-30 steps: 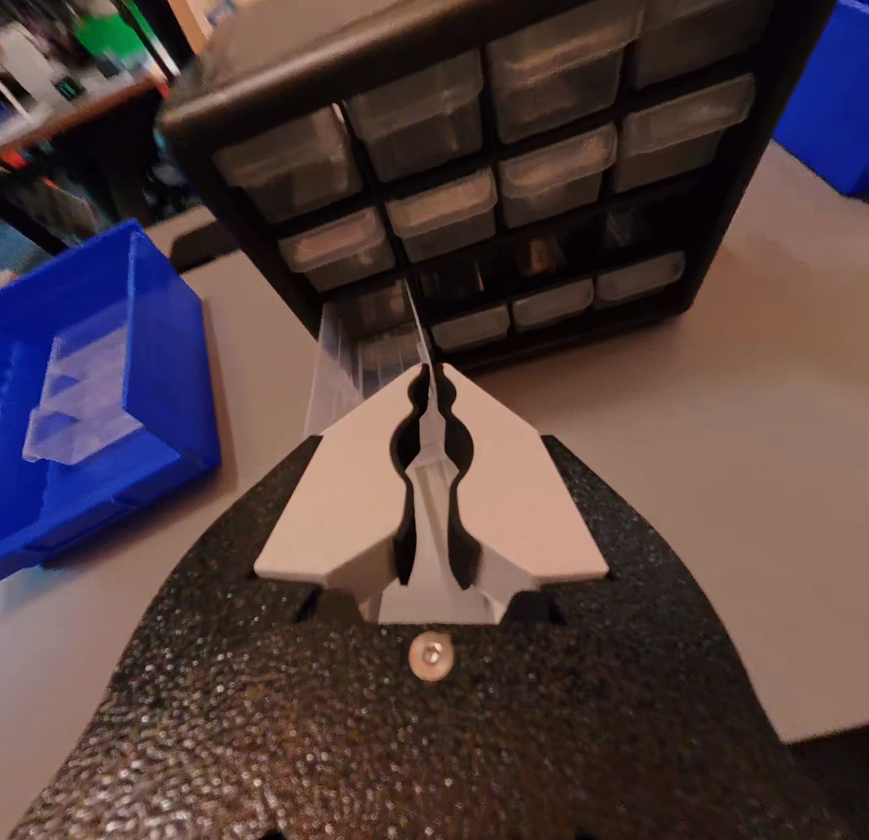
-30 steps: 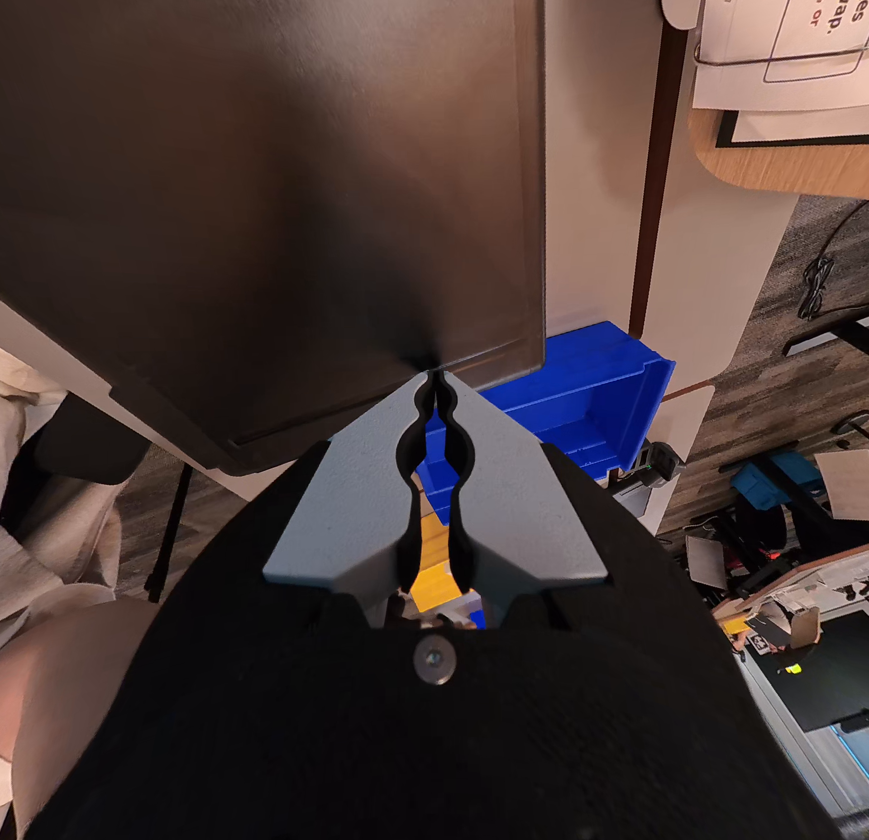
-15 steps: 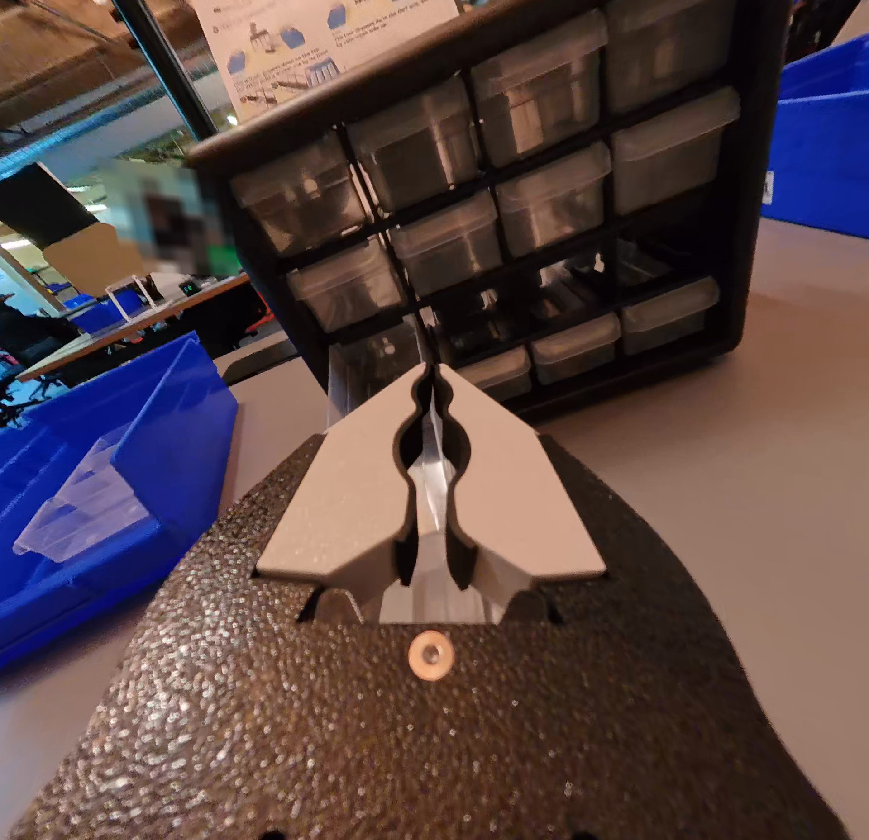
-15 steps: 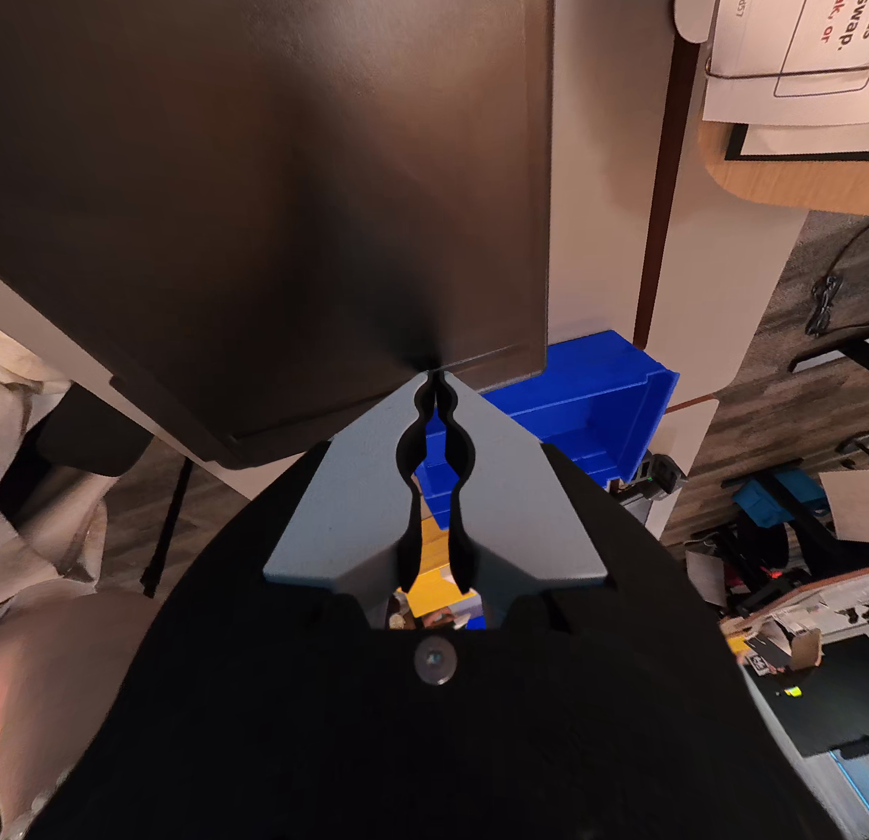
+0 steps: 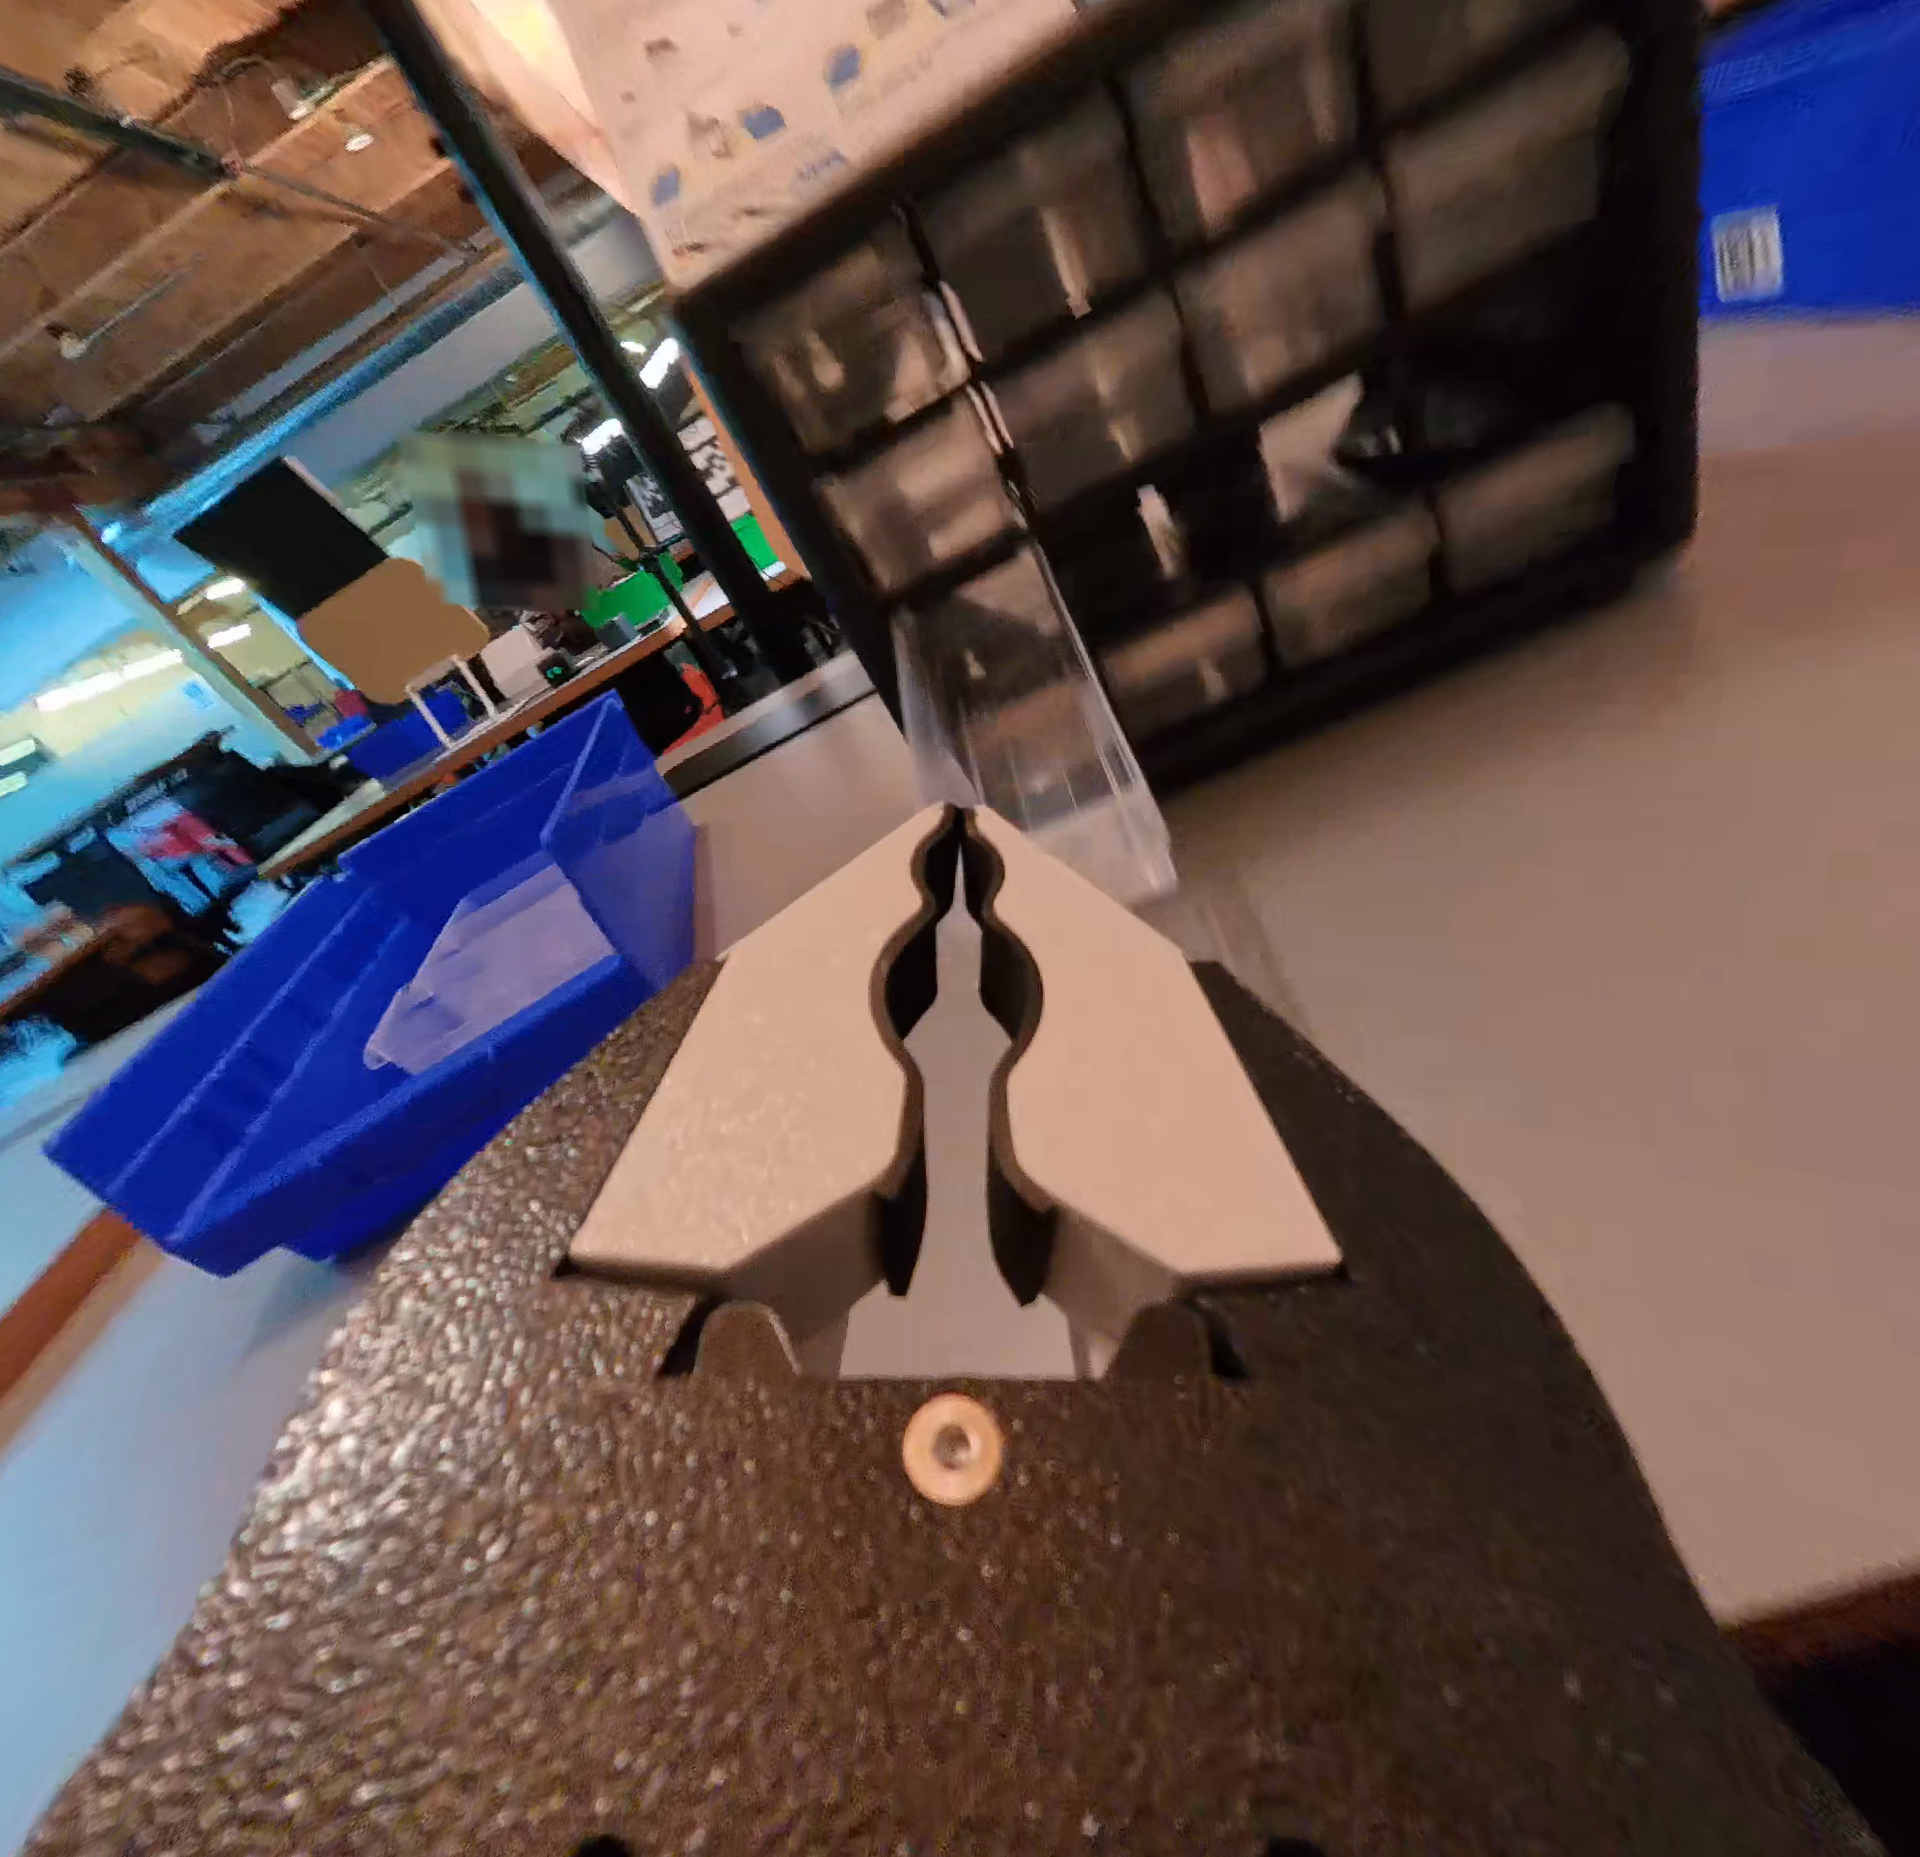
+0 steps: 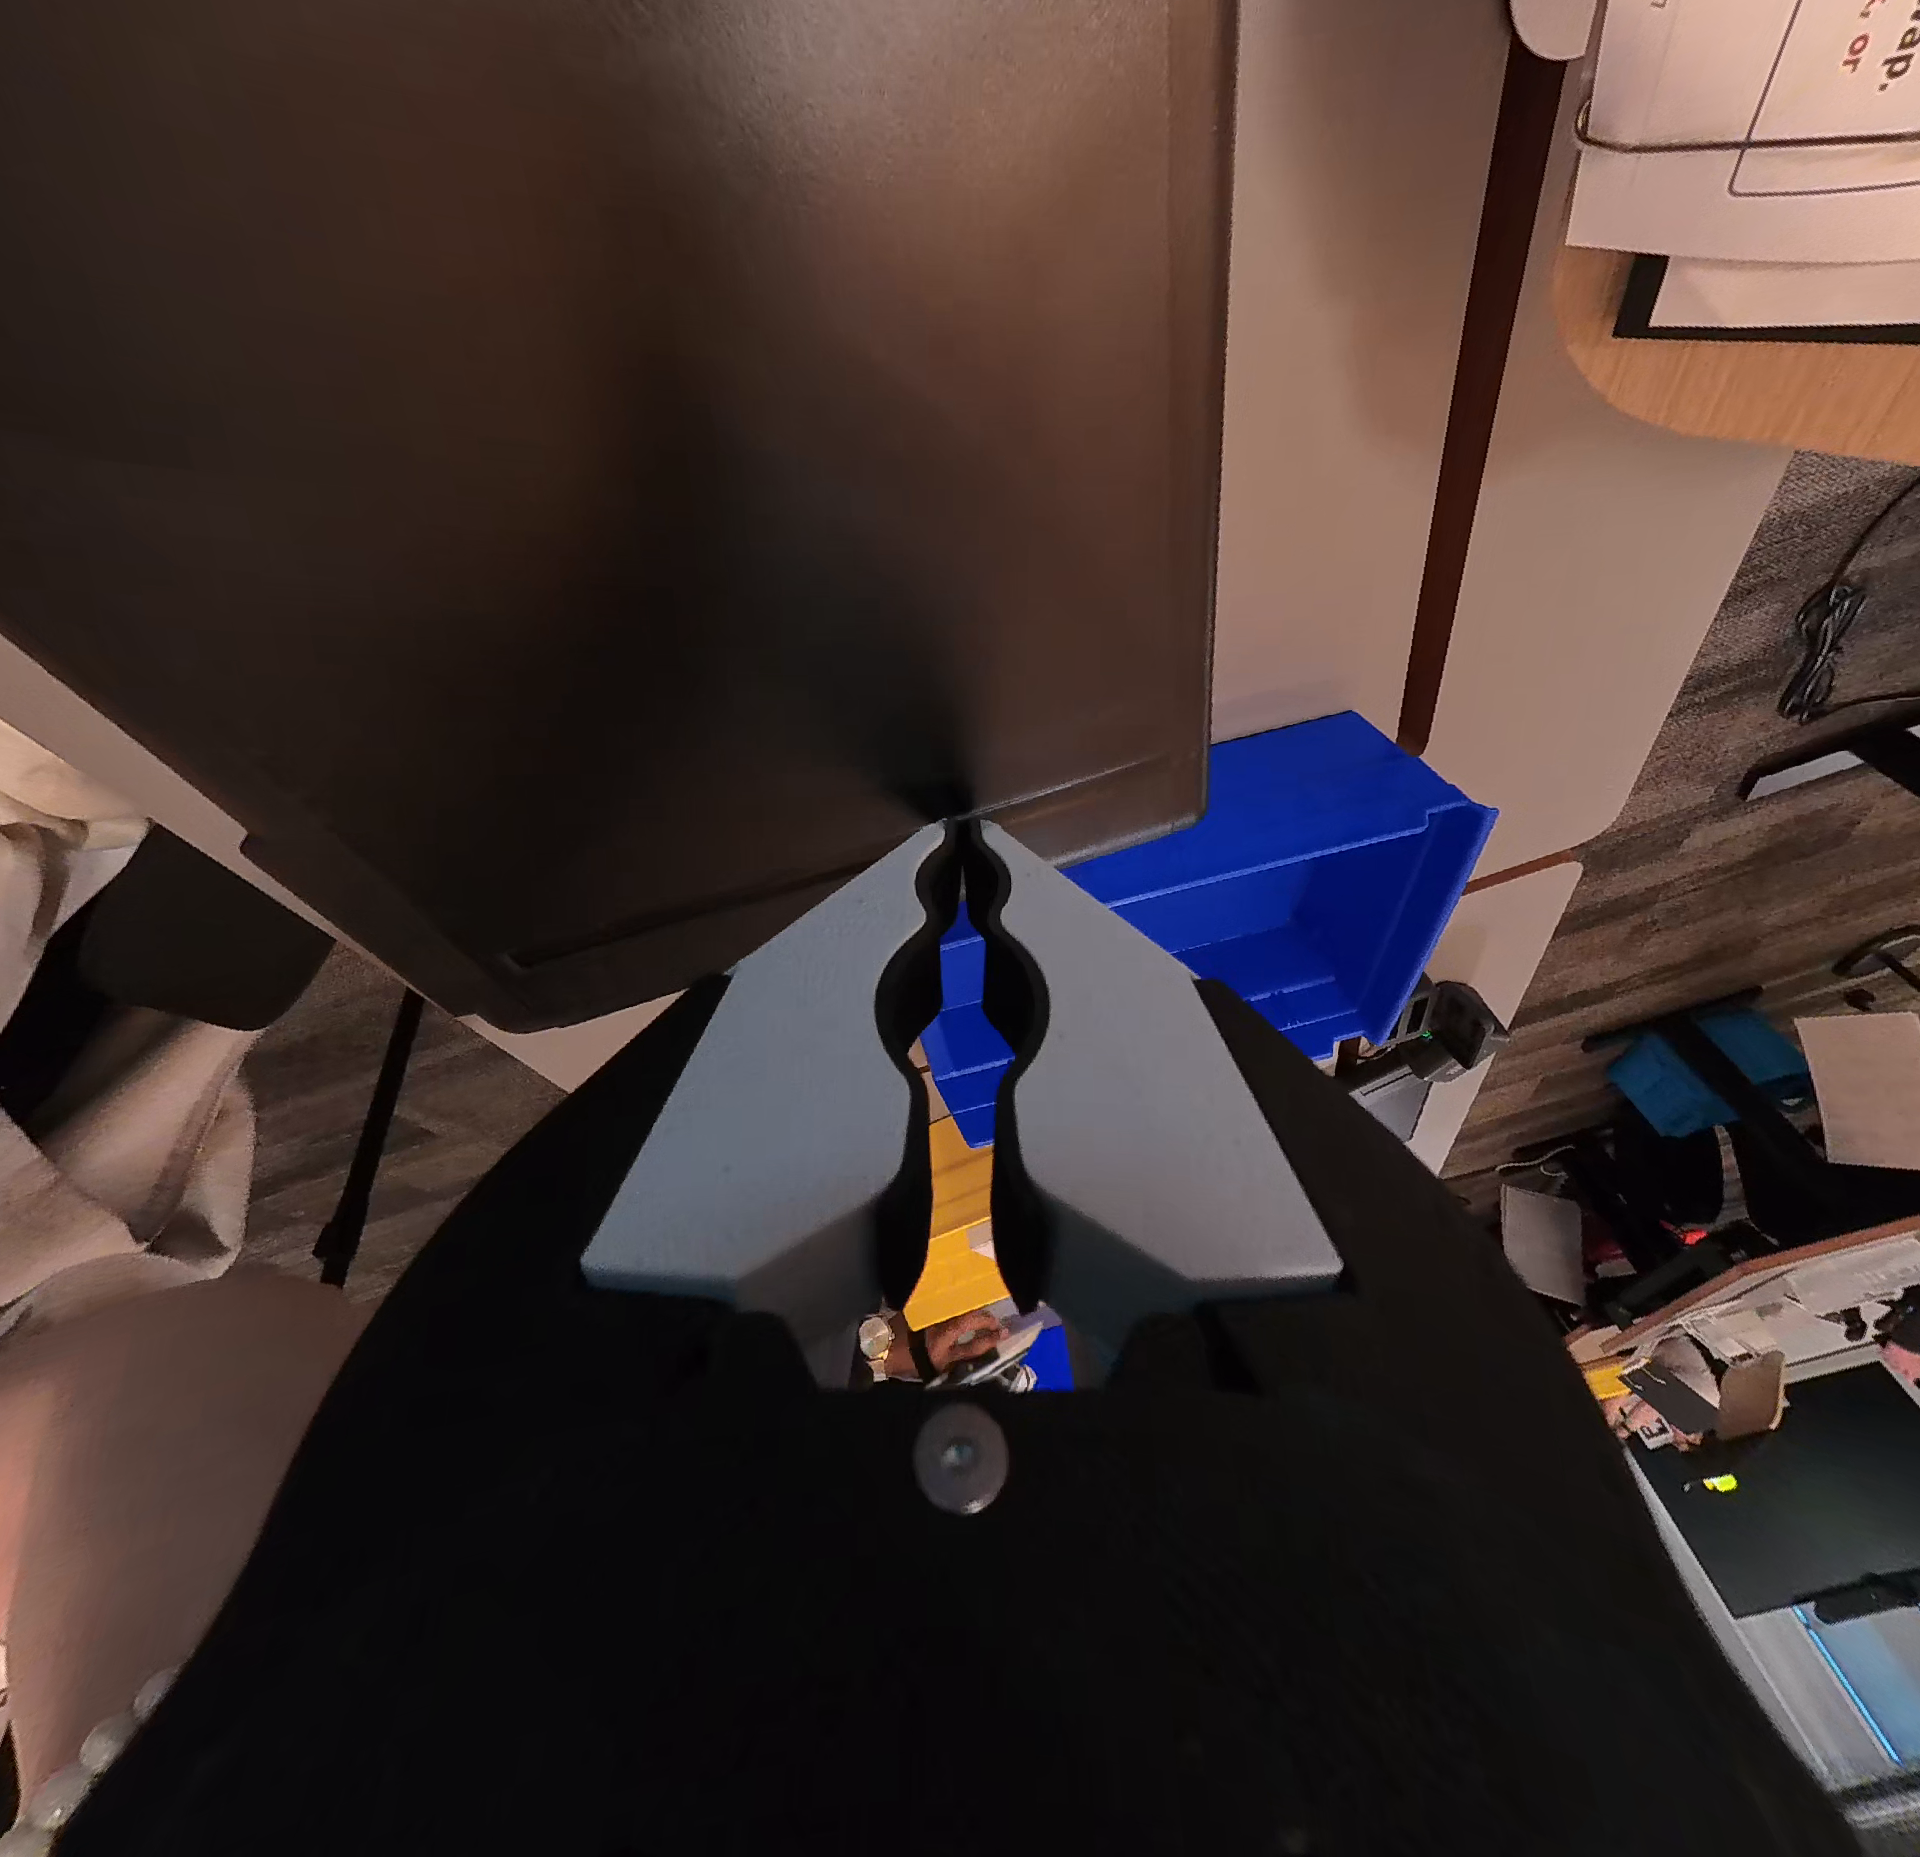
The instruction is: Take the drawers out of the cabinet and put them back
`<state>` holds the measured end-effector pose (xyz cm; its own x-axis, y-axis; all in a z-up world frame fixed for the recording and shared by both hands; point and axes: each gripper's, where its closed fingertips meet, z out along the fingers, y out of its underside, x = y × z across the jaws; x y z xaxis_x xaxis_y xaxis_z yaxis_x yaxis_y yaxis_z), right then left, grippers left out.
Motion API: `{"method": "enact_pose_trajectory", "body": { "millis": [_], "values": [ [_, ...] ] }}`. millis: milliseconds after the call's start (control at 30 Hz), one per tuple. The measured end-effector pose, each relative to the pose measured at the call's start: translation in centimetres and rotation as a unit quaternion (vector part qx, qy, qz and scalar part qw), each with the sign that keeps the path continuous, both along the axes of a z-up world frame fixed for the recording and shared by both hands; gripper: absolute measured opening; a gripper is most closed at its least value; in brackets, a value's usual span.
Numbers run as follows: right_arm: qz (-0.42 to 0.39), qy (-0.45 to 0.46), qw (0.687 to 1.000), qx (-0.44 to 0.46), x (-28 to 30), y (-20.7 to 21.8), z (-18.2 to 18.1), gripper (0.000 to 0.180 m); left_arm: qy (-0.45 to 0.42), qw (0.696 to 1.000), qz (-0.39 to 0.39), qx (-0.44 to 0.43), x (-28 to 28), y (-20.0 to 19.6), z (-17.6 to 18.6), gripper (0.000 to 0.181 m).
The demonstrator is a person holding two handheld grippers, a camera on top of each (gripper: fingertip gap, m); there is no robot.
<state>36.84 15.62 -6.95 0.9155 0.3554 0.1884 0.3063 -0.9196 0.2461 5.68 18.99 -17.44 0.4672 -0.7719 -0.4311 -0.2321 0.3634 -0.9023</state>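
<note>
- While the left gripper is pinching a clear drawer before the black drawer cabinet, another clear drawer is lying in the blue bin at the bench's left edge.
- Fingertips together, the right gripper is pressing against the cabinet's dark panel.

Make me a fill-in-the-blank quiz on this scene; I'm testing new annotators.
1. The left hand-held gripper is shut on a clear ____.
2. The bin left of it is coloured ____.
3. The right hand-held gripper presses its shut tips on the top of the ____ cabinet.
4. Another clear drawer lies in the ____.

Missing words: drawer; blue; black; bin
</note>
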Motion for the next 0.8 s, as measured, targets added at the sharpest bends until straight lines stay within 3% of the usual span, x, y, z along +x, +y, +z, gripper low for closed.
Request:
{"method": "enact_pose_trajectory", "body": {
  "millis": [33, 167, 267, 567, 800],
  "values": [
    [-0.001, -0.001, 1.000, 0.000, 0.0, 0.0, 0.0, 0.000, 0.029, 0.999, -0.006, 0.016, -0.2, -0.3, -1.1, 0.000],
    [-0.002, -0.004, 1.000, -0.002, 0.0, 0.0, 0.0, 0.000, 0.145, 0.987, -0.007, 0.076, 0.6, -0.5, -4.5, 0.000],
    [0.000, -0.005, 1.000, -0.002, 0.0, 0.0, 0.0, 0.000, 0.192, 0.972, 0.018, 0.133, 1.5, 0.6, -5.1, 0.000],
    [0.000, 0.005, 1.000, 0.008, 0.0, 0.0, 0.0, 0.000, 0.154, 0.966, 0.034, 0.205, 5.1, 2.6, -1.5, 0.000],
    [0.001, 0.002, 1.000, 0.001, 0.0, 0.1, 0.0, 0.000, 0.181, 0.955, 0.024, 0.233, 8.3, 4.5, -1.8, 0.000]
  ]
}}
